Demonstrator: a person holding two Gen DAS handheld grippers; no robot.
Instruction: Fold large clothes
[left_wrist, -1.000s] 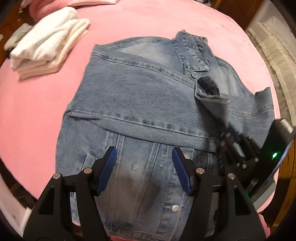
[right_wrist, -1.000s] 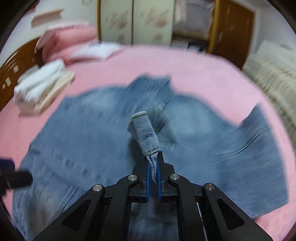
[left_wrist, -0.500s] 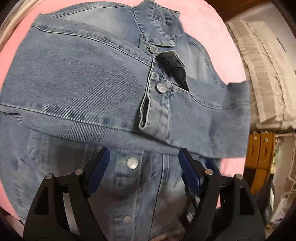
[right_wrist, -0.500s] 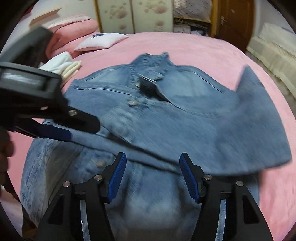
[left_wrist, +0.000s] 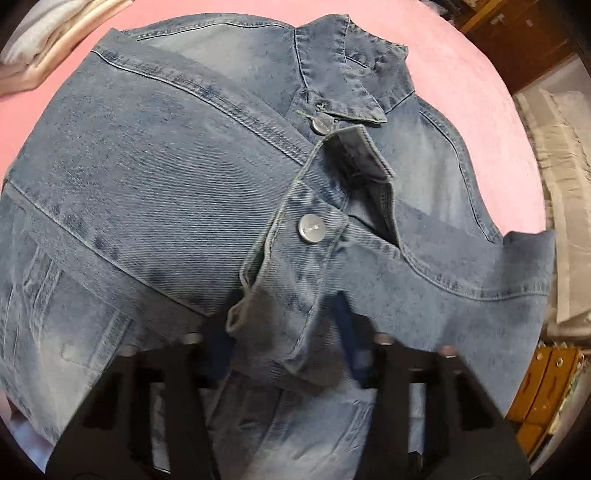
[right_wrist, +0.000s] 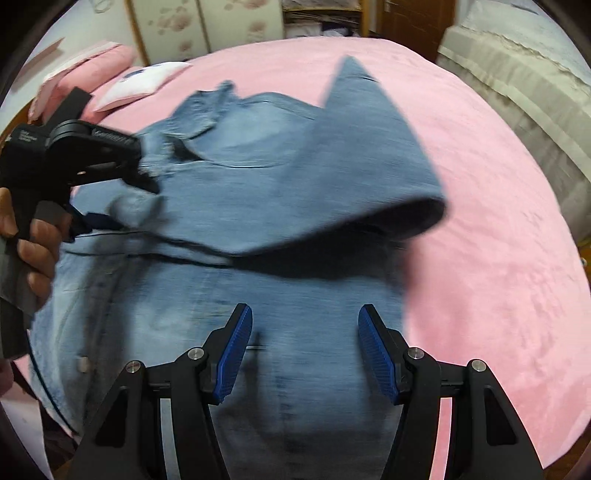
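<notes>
I count one denim jacket spread on a pink bed, both sleeves folded across its chest, and two grippers over it. On the left wrist view, I see two metal buttons: one at the collar, one on the cuff.

At the far left of that view, a stack of folded white cloth lies on the bed, apart from the jacket. The cuff of one sleeve lies between the fingers of my left gripper and hides most of their blue pads. The fingers stand apart on either side of the cuff; they do not look pressed on it.

On the right wrist view, the left gripper shows at the left edge in a hand, its tips at the sleeve end. White lettering on its black body is too blurred for me to read. A white pillow lies behind it. In the middle, the other sleeve arches over the jacket and casts a shadow beneath. My right gripper hangs above the jacket's lower half, fingers spread wide, holding nothing. To the right, a cream quilt lies past the bed's edge.
</notes>
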